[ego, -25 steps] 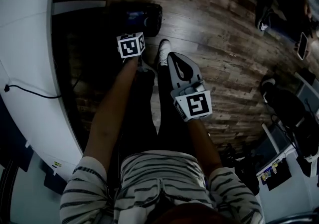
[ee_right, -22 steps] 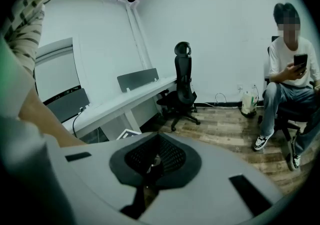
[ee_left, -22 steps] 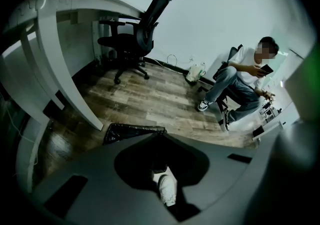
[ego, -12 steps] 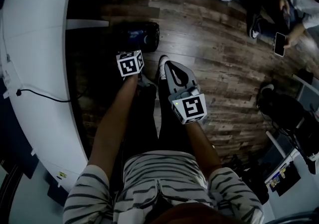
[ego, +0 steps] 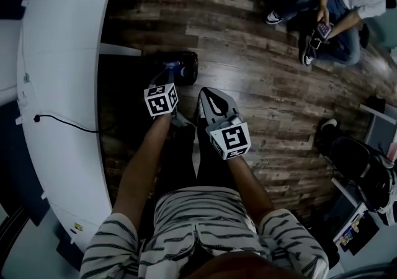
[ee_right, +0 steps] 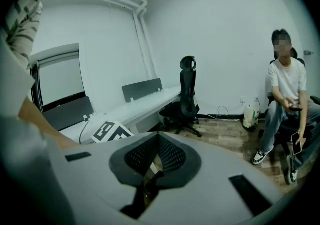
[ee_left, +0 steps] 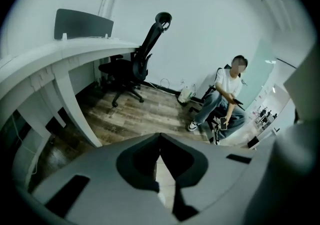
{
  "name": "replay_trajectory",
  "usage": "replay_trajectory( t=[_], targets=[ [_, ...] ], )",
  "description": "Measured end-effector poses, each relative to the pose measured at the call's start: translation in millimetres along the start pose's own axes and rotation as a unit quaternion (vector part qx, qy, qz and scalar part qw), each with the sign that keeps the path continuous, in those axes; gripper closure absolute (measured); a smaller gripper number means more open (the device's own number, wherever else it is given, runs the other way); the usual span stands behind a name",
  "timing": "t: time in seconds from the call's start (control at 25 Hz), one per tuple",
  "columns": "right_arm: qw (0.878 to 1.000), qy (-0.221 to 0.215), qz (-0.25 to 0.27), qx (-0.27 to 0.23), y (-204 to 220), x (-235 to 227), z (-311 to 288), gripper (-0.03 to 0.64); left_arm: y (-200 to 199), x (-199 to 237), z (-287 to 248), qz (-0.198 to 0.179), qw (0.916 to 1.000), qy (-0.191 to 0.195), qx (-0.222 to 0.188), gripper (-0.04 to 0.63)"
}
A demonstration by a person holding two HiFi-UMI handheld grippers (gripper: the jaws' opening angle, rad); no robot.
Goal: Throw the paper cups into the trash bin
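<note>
No paper cup shows in any view. A dark trash bin [ego: 188, 64] stands on the wood floor beside the white desk, just beyond my hands. My left gripper [ego: 168, 75] hangs above the bin's near edge, jaws shut with nothing between them; in the left gripper view its tips [ee_left: 160, 137] meet over bare floor. To its right, my right gripper [ego: 208, 92] is also shut and empty, its tips [ee_right: 158, 137] touching. The left gripper's marker cube [ee_right: 111, 131] appears in the right gripper view.
A curved white desk [ego: 62, 85] with a black cable [ego: 62, 121] runs along the left. A black office chair [ee_left: 135, 66] stands by the far wall. A seated person [ego: 338, 5] holds a phone at the far right. Dark bags [ego: 360, 160] lie at the right.
Both grippers have risen away from the floor and the bin. The head view has swung, so more of the desk and the seated person now show.
</note>
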State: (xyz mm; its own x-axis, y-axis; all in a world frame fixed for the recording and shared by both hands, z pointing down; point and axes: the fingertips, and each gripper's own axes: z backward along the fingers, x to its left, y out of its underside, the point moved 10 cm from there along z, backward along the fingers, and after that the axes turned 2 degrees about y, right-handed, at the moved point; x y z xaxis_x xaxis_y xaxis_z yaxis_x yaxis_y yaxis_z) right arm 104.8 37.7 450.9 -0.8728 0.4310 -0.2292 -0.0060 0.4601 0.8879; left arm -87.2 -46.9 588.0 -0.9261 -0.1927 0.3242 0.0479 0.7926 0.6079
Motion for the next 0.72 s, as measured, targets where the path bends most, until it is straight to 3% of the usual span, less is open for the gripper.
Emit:
replay_trajectory(
  t=[0.24, 0.72],
  targets=[
    [1.000, -0.001, 0.010, -0.014, -25.9, 0.5, 11.9, 0.607, -32.1, -28.1, 46.3, -0.024, 0.9981, 0.018, -0.054, 0.572],
    [0.999, -0.023, 0.023, -0.039, -70.9, 12.4, 27.8, 0.607, -75.9, -57.7, 133.7, -0.034, 0.9896, 0.039, -0.134, 0.572]
  ],
)
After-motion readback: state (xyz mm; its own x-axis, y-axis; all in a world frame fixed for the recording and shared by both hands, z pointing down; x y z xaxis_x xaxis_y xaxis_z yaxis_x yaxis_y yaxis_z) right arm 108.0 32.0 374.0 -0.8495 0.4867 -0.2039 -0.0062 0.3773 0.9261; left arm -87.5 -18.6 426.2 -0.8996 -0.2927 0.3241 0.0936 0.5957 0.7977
